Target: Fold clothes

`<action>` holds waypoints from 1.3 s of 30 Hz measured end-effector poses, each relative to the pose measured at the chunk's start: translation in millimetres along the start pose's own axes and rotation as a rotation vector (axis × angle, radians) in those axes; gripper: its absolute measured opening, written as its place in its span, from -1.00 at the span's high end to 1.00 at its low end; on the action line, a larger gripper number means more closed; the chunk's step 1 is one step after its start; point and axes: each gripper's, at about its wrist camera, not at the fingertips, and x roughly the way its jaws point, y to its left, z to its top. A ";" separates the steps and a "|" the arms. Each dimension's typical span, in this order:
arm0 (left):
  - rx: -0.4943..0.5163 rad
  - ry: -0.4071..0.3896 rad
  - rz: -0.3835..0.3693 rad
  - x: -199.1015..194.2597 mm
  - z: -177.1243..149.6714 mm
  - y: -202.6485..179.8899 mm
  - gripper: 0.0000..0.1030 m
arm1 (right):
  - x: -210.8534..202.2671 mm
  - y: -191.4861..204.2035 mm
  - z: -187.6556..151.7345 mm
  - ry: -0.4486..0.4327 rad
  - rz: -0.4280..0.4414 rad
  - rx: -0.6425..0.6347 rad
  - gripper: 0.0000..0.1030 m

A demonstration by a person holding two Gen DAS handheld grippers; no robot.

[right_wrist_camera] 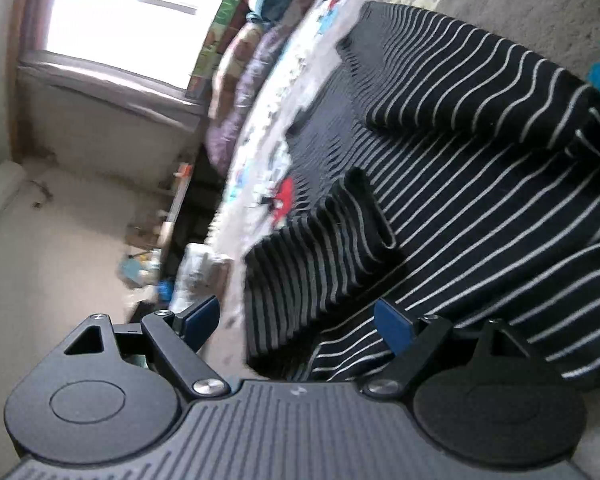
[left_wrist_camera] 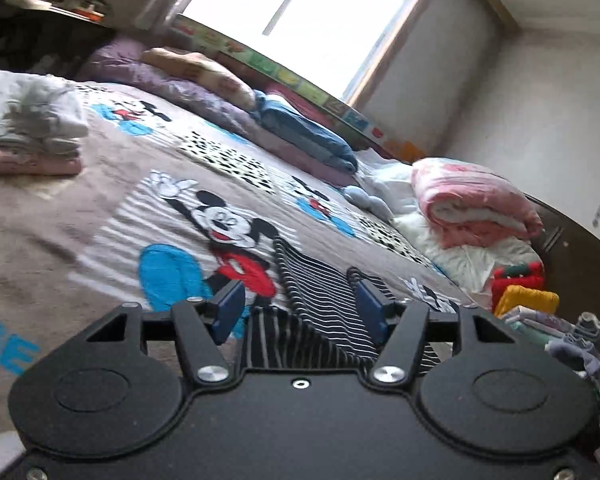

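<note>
My left gripper (left_wrist_camera: 300,308) has its 2 blue pads spread wide with nothing between them; the striped cloth shows through the gap but neither pad bites it. My right gripper (right_wrist_camera: 300,320) is likewise released, pads well apart, hovering tilted over the same cloth.

The task's thing is the black top with thin white stripes (right_wrist_camera: 480,184), lying on the cartoon-printed bedspread (left_wrist_camera: 100,208). In the right wrist view 1 sleeve (right_wrist_camera: 324,256) is bunched and standing up in ridges near my pads, and another flap (right_wrist_camera: 460,76) already lies doubled over the body. So the garment is partly gathered, not flat; whether I am between folds or just letting go after 1, I cannot tell from this.

To do this well, I judge that I should take the cloth at an edge, not mid-panel, with both pads closing on both layers so the under layer does not slide. The 2 grippers should grip at matching points and travel level, keeping the stripes parallel as a check on squareness. The knit looks soft and likely to drag on the fleecy spread, so lift clear before carrying across.

Further off, a stack of folded clothes (left_wrist_camera: 32,128) sits at the bed's left, a rolled pink quilt (left_wrist_camera: 476,208) at its right.
</note>
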 end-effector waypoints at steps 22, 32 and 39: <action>-0.076 -0.070 -0.026 -28.9 12.3 21.3 -0.18 | 51.7 8.2 8.0 -0.139 -0.052 0.113 -0.44; -0.055 -0.043 -0.028 -20.7 10.2 22.0 -0.18 | 76.8 9.3 11.4 -0.157 -0.099 0.037 0.46; -0.037 -0.010 -0.004 -13.9 4.3 23.8 -0.18 | 62.0 28.2 38.1 -0.193 -0.039 -0.058 0.85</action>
